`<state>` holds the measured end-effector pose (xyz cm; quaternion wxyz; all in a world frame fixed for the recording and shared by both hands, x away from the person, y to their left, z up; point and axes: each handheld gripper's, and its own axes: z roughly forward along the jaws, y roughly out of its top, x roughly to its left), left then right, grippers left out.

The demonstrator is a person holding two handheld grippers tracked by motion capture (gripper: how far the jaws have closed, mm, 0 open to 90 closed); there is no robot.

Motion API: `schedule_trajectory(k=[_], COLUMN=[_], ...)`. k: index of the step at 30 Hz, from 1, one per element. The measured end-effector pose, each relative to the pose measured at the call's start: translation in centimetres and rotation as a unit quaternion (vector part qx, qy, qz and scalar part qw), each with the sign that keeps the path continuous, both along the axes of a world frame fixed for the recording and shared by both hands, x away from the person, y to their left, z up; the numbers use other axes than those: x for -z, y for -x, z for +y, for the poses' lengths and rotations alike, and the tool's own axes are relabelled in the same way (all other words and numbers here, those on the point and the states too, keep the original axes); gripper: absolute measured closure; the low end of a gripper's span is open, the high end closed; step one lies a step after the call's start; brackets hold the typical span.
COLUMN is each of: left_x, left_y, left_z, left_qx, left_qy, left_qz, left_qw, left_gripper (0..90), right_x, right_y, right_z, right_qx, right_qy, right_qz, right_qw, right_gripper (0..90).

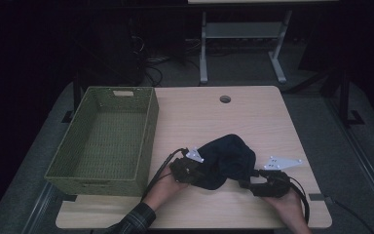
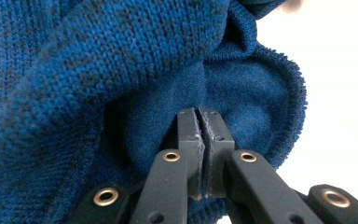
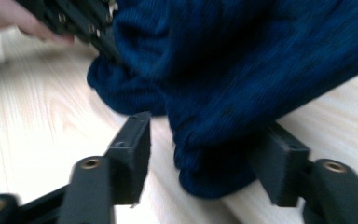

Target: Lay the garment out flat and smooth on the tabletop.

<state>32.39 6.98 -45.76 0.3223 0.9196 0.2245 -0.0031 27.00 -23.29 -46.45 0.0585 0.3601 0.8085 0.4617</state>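
**Blue knit held on one side, second grip not yet made**

Blue knit garment [image 1: 226, 158] lies bunched near the front edge of the worktop [image 1: 253, 112], right of centre, between both hands. Left tongs [image 2: 199, 122] clenched on a fold of the knit; in the left gripper view the jaws meet with cloth pinched between them. Right tongs [image 3: 205, 149] released, jaws spread wide on either side of a hanging lump of the fabric, resting low over the wood.

Step in hand, as I judge it: getting a two-sided hold on the garment, probably to lift or fold it. The green woven basket [image 1: 146, 141] stands empty along the left edge and looks the likely destination, though that is a guess.

Next move calls for the right tongs to close on that lump, taking enough thickness not to slip, then both hands rising together.

Hard to make out: the high view is dim, and the garment covers both sets of tongs there. What kind of garment it is cannot be told. Right gripper view is blurred.
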Motion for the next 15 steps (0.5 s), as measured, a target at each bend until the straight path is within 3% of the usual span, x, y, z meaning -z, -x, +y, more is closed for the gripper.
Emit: schedule_trajectory(k=[1, 2, 6, 7, 9, 15], left_x=[0.0, 0.0, 0.0, 0.0, 0.0, 0.0], left_y=[0.0, 0.0, 0.0, 0.0, 0.0, 0.0], left_z=[0.0, 0.0, 0.0, 0.0, 0.0, -0.1], left_qx=[0.000, 0.000, 0.000, 0.000, 0.000, 0.000], left_qy=[0.000, 0.000, 0.001, 0.000, 0.000, -0.001], left_qz=[0.000, 0.000, 0.001, 0.001, 0.001, 0.002], left_qw=[1.0000, 1.0000, 1.0000, 1.0000, 1.0000, 1.0000], left_gripper=[87.4, 87.4, 87.4, 87.4, 87.4, 87.5], right_x=[0.0, -0.1, -0.1, -0.3, -0.6, -1.8], right_y=[0.0, -0.2, -0.3, -0.2, -0.2, -0.4], right_z=[0.0, -0.1, -0.2, -0.3, -0.3, -0.7], right_qx=[0.000, 0.005, 0.006, 0.009, 0.009, 0.014], right_qy=[0.000, -0.006, -0.002, 0.008, 0.012, 0.020], right_qz=[0.000, -0.007, -0.003, -0.005, -0.010, -0.027], right_qw=[1.0000, 0.9999, 1.0000, 0.9999, 0.9998, 0.9993], right_gripper=[44.0, 51.1, 61.2, 70.8, 75.5, 77.9])
